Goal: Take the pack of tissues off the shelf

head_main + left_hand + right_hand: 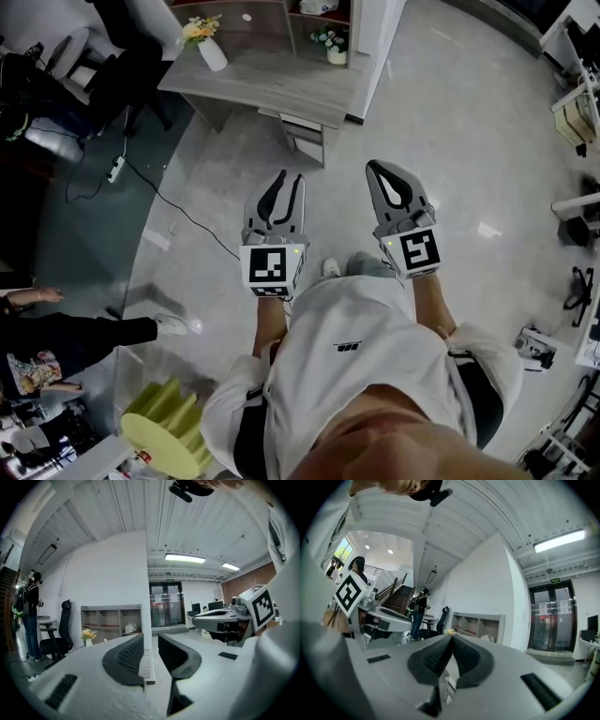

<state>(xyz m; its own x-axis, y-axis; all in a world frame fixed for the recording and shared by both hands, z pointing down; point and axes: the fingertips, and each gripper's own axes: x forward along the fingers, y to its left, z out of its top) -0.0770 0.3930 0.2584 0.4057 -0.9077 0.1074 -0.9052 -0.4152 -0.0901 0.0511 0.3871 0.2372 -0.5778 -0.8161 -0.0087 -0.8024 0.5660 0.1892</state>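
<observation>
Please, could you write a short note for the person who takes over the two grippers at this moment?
Left gripper: fingers apart, nothing between them.
Right gripper: fingers together, empty.
The pack of tissues lies in the right-hand compartment of the shelf, across the room.
Done: nothing yet.
Left: walk to the shelf, grasp the pack, take it off.

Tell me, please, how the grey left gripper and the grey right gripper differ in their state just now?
The grey two-jaw left gripper has its jaws apart with a clear gap, while the grey two-jaw right gripper has its jaws shut tip to tip. In the head view the left gripper points nearly straight ahead, while the right gripper angles more toward the left one. Both are empty.
</observation>
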